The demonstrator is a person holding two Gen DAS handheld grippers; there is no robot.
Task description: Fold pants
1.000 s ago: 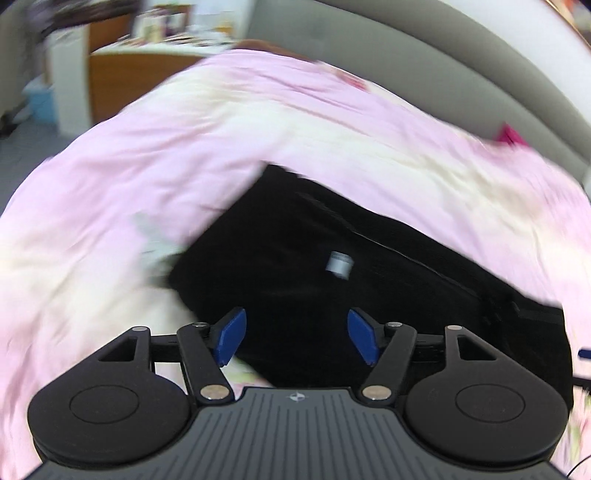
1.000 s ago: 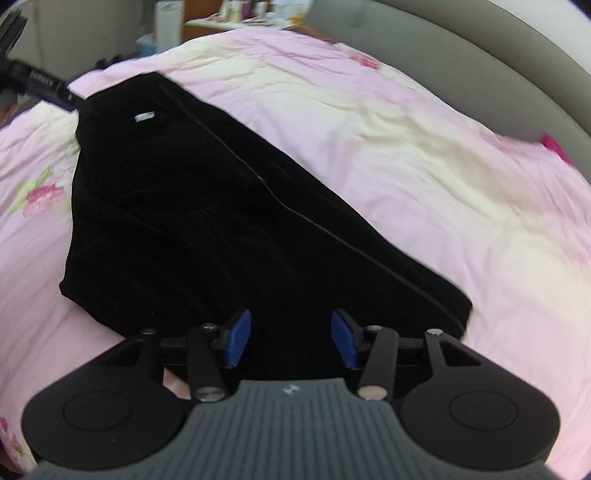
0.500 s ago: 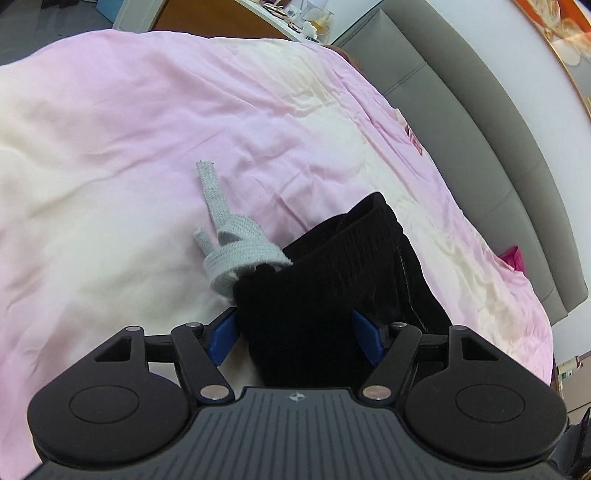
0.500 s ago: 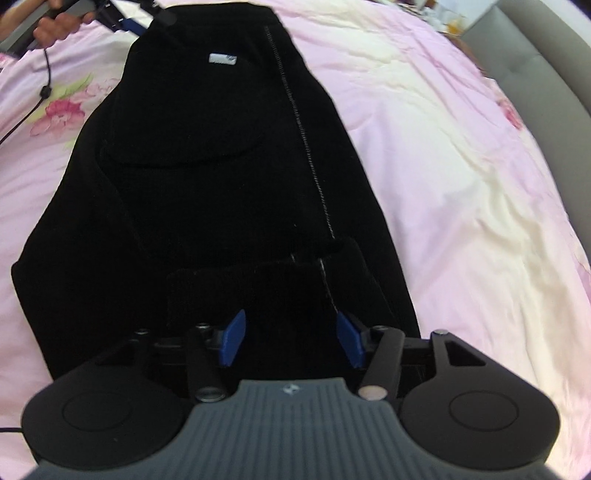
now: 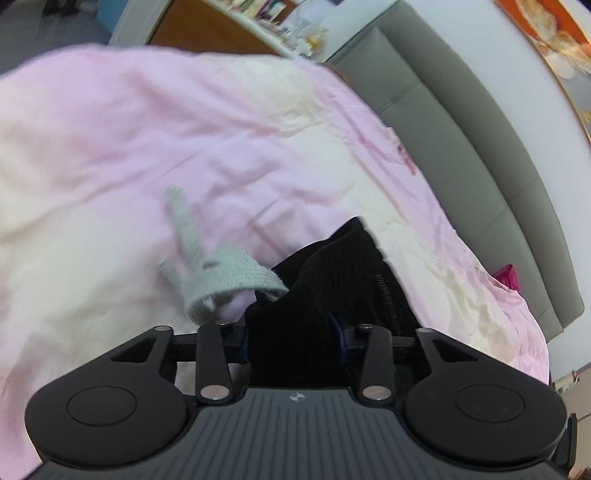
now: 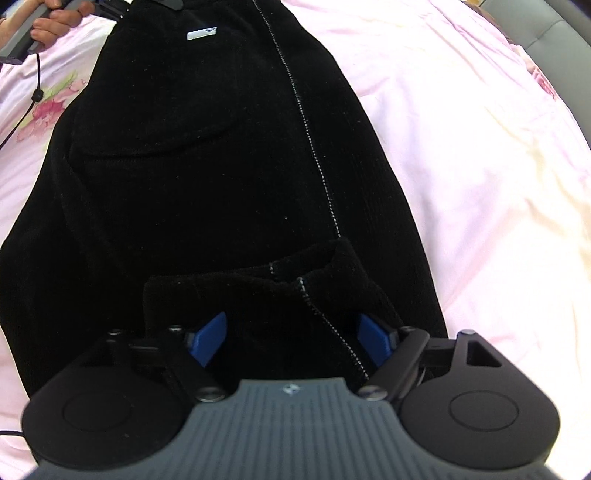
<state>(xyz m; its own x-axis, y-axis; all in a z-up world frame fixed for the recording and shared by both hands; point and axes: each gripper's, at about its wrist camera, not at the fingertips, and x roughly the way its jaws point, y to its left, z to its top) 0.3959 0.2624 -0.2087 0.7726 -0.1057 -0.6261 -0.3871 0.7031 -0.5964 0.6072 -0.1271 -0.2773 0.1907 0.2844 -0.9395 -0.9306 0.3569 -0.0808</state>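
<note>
Left view, nearest: left gripper [image 5: 291, 341], its blue pads almost buried in a thick bunch of black pants [image 5: 332, 295], narrowed onto that cloth and gripping it. Raised above the bed, pointing forward and a little down across the pink quilt [image 5: 147, 147]. Just left of the bunched cloth, a grey drawstring [image 5: 218, 275] looping out from the waistband end, one tail sticking up and blurred. Beyond, more quilt, pink fading to cream, wrinkled. Farther right, a grey padded headboard [image 5: 480, 155] curving along the bed edge, with a small magenta item [image 5: 508, 277] tucked against it. Farthest, a wooden desk [image 5: 207, 26] cluttered with small things, too blurred to name.

Right view, nearest: right gripper [image 6: 295, 338], blue pads standing fairly wide on either side of a folded hem of the same black pants [image 6: 221, 147], cloth lying between them; cannot tell whether actually pinched. Held low, pointing along the length of the garment. Past the raised hem, the pants spread flat on the quilt [image 6: 480, 147], a dotted white seam line running lengthwise and a small white label [image 6: 201, 34] near the far end. At the far left corner, the person's left hand [image 6: 55, 20] around the other tool's handle, a thin black cable [image 6: 26, 107] trailing over a flower print.
</note>
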